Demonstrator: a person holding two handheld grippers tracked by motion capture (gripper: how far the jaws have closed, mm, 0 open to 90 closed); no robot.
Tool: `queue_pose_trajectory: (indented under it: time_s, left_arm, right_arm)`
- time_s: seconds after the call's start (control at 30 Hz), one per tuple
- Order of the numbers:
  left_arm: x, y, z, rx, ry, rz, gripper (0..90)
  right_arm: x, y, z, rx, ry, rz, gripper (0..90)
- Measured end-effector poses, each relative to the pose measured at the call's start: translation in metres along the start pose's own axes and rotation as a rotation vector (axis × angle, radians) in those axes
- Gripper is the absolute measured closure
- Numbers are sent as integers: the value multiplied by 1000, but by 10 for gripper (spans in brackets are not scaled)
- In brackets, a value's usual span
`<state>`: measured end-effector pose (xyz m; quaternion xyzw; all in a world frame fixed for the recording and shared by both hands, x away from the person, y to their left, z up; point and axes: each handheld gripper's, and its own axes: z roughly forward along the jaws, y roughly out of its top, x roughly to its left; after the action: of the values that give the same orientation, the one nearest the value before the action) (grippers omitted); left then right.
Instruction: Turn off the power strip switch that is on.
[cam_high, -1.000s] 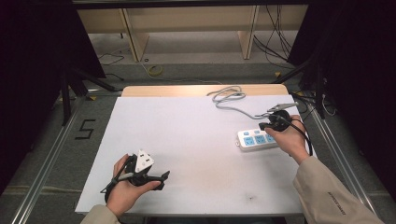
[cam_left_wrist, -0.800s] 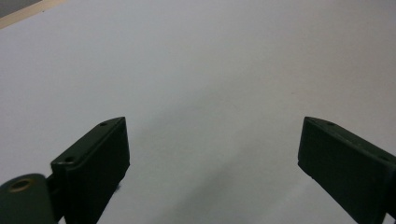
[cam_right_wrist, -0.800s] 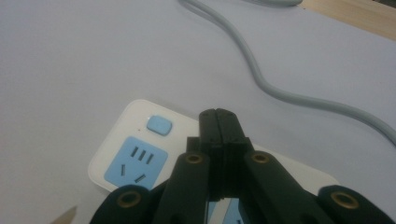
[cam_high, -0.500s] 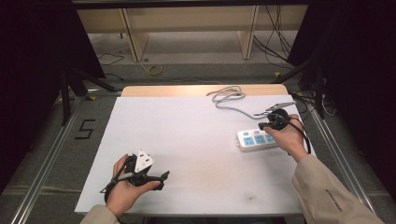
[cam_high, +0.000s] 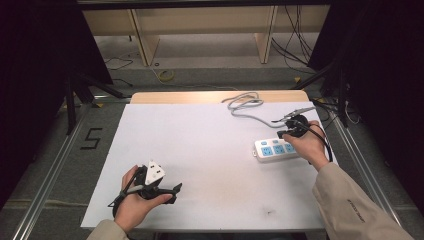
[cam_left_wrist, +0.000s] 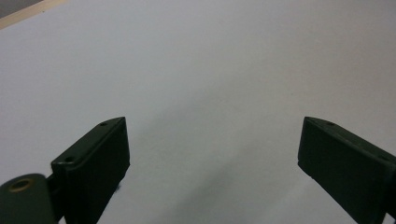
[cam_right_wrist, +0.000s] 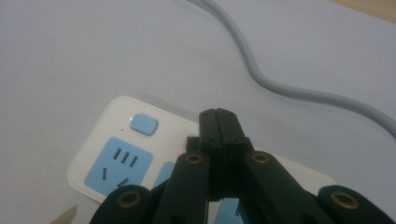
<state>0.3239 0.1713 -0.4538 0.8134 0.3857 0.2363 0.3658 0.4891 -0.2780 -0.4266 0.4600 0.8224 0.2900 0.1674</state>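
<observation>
Nothing has visibly shifted over the last second; both hands and the power strip sit where they were. At the lower left of the high view, the left hand-held gripper (cam_high: 167, 192) rests on the white desk (cam_high: 200, 150), its jaws spread wide apart with bare desk surface between them in the left gripper view; the person's left hand (cam_high: 135, 202) wraps its grip. Farther up, at the right of the frame, the right hand-held gripper (cam_high: 286, 131) has its jaws pressed together, empty, tips poised just over the white power strip (cam_high: 272, 149); in the right gripper view the closed tips sit above the strip's blue sockets, near a small blue button (cam_right_wrist: 144, 124); the strip's grey cord (cam_high: 245, 107) curls toward the desk's far edge.
</observation>
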Motion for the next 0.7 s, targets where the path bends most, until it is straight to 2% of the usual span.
queue_pose_trajectory:
  time_s: [0.7]
  left_arm:
    - [0, 0, 0, -1, -2, 2, 87]
  right_arm:
    - [4, 2, 18, 76, 25, 5, 900]
